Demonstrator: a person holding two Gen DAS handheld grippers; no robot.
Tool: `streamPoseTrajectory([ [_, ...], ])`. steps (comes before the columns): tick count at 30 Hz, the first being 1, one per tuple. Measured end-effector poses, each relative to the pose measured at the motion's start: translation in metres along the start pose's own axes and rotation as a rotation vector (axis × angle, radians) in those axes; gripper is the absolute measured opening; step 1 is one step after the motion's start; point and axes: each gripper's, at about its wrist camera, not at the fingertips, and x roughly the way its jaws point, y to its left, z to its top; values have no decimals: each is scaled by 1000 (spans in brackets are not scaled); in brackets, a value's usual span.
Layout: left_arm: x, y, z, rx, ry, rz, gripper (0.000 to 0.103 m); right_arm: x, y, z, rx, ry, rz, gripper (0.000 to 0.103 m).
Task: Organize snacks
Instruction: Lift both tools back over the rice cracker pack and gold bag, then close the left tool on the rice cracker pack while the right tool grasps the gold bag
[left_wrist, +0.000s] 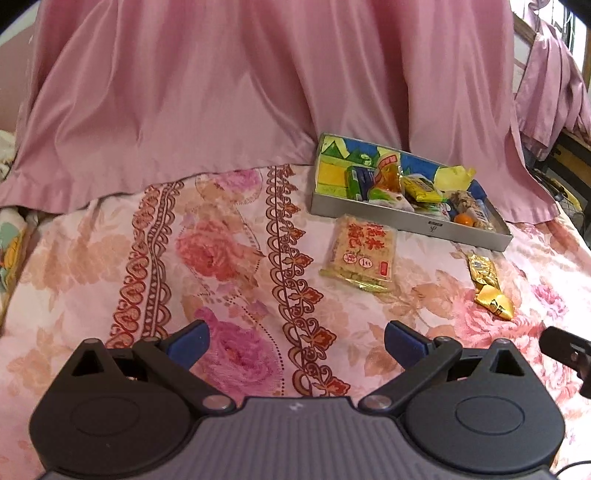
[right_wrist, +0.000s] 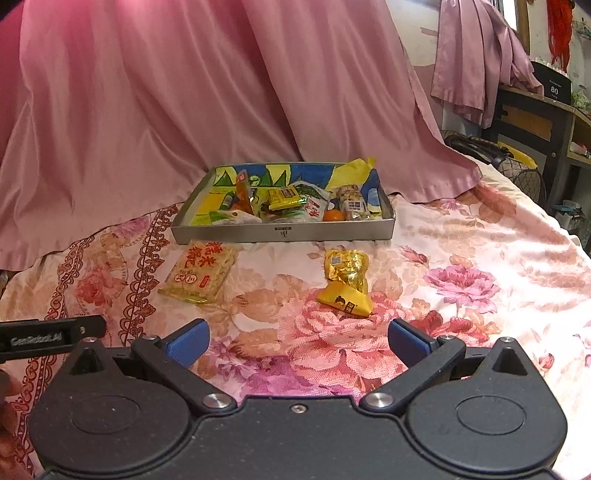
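A grey metal tray (left_wrist: 373, 213) (right_wrist: 229, 233) rests on the floral bedspread, holding several wrapped snacks and a small orange fruit (right_wrist: 333, 215). In front of it lie a flat rice-cracker packet (left_wrist: 364, 253) (right_wrist: 203, 271) and a crumpled gold-yellow snack pack (left_wrist: 488, 286) (right_wrist: 347, 282). My left gripper (left_wrist: 297, 343) is open and empty, well short of the cracker packet. Open and empty too, my right gripper (right_wrist: 298, 341) sits just below the gold pack. Part of the right gripper shows at the left wrist view's right edge, and part of the left gripper at the right wrist view's left edge.
A pink satin sheet (left_wrist: 240, 85) (right_wrist: 184, 92) hangs behind the tray. The bedspread (left_wrist: 221, 258) (right_wrist: 480, 258) stretches on both sides. Dark furniture with shelves (right_wrist: 535, 122) stands beyond the bed's right edge.
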Motion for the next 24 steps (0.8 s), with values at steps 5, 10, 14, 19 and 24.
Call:
streamPoseTrajectory([
  [5,11,2,5,-2,-21,-15,103,-1,-1,2,9,-13,4,102],
  [10,26,1,11,-11,-16,-27,103,0,-2,8,6,-25,11,102],
  [14,40,-6,20,27,-36,-45,103,11,-8,18,21,0,42,102],
  [19,60,-16,29,73,-65,-111,103,40,-20,32,62,64,128,102],
  [24,82,-22,38,116,-80,-157,103,75,-28,46,88,120,152,102],
])
